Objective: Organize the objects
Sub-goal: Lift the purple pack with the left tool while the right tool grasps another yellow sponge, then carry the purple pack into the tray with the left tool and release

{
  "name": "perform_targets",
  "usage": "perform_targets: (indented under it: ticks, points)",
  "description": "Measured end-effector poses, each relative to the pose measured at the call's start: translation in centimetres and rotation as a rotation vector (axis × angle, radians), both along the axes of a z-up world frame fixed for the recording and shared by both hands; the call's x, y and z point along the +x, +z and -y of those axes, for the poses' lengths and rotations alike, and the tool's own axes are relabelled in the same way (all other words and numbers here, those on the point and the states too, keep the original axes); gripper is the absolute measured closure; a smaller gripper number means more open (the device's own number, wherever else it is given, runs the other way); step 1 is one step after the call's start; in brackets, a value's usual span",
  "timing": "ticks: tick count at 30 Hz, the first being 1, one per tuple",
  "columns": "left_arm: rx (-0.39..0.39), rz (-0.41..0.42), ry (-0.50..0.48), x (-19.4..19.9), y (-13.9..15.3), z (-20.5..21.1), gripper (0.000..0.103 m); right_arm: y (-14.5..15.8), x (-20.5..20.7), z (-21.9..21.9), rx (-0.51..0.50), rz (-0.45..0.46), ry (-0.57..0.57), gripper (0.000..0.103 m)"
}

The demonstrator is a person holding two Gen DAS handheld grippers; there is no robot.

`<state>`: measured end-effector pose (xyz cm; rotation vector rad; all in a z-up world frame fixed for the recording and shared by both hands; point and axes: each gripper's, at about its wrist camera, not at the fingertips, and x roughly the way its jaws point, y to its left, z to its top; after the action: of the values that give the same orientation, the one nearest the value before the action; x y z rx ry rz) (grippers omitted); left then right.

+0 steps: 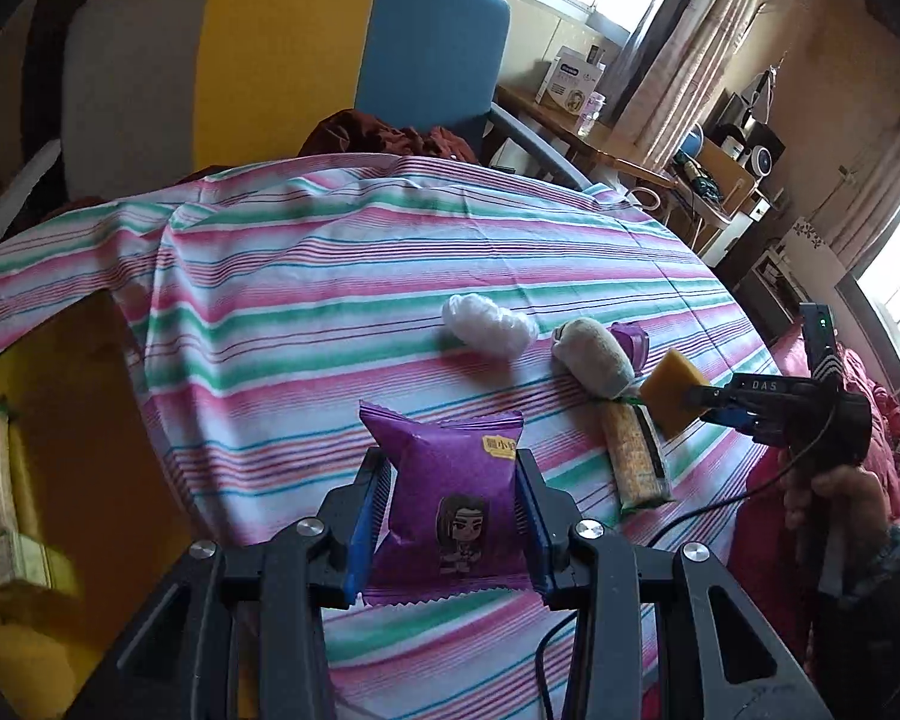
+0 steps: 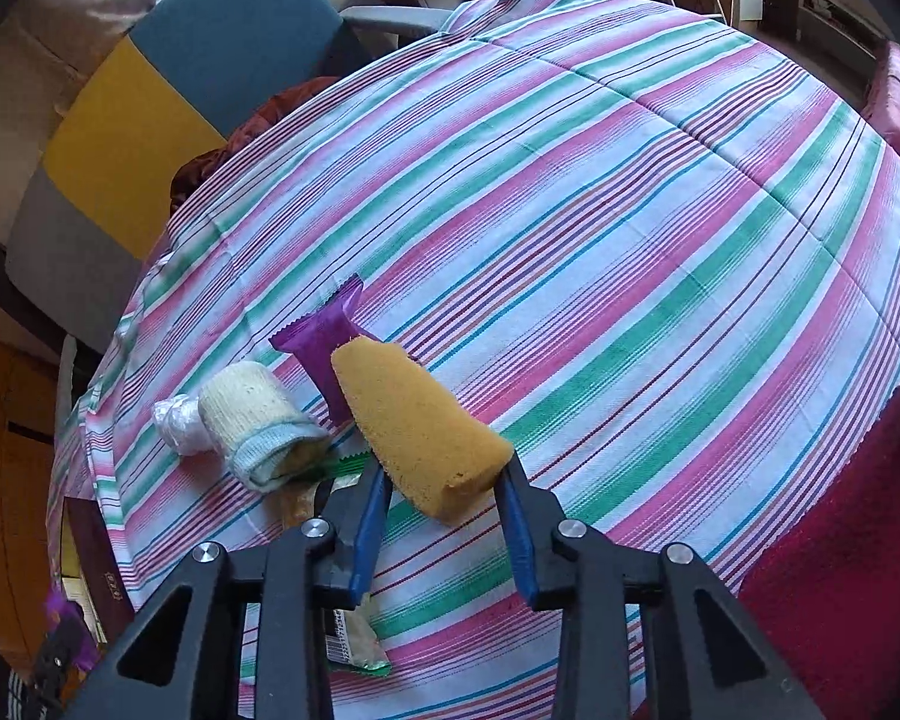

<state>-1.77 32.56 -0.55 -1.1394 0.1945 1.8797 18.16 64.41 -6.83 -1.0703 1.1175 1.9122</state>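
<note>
In the left wrist view, the left tongs (image 1: 450,504) fill the bottom centre of the frame, clamped on a purple snack packet (image 1: 450,504). The packet stands between the blue pads with its long axis running away from the camera, its crimped ends at top and bottom and a cartoon figure printed on the face. Beneath it lies a worktop covered by a striped cloth (image 1: 306,276) in pink, green and white.

At the right edge of that view, the right tongs (image 1: 693,399) hold a yellow sponge (image 1: 672,399), which points toward the frame's centre. Just left of it, a green-edged snack bar (image 1: 636,456) lies flat with its long axis running up and down the frame. Above the bar rest a cream rolled cloth (image 1: 594,357), a second purple packet (image 1: 630,342) mostly hidden behind the roll, and a white crumpled ball (image 1: 486,321).

The right wrist view shows the sponge (image 2: 420,432) close up, a tapered wedge clamped at its wide end in the tongs (image 2: 444,486), narrow end pointing to the upper left. Here the second packet (image 2: 324,342) shows its full length, pointing toward the upper right, with the rolled cloth (image 2: 258,420) and white ball (image 2: 177,423) to its left. The snack bar (image 2: 354,639) is largely covered by the tongs. A blue and yellow chair (image 2: 210,42) sits in the upper left.
</note>
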Motion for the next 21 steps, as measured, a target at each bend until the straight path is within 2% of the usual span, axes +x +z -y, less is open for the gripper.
perform_targets:
  ticks: [6, 10, 17, 21]
  points:
    - [0.006, 0.015, 0.090, -0.4, -0.5, 6.0, 0.062, 0.9, 0.0, 0.3, 0.053, -0.067, -0.014, 0.069]
    - [0.025, 0.026, 0.192, -2.2, -0.2, 10.7, 0.062, 2.0, 0.6, 0.6, 0.089, -0.119, -0.039, 0.069]
    - [0.047, 0.108, 0.389, -9.2, 0.4, 16.4, 0.062, 2.6, 1.0, 0.6, 0.111, -0.164, -0.050, 0.069]
    - [0.002, 0.116, 0.462, -13.4, -0.1, 16.7, 0.062, 2.8, 1.2, 0.9, 0.114, -0.177, -0.047, 0.069]
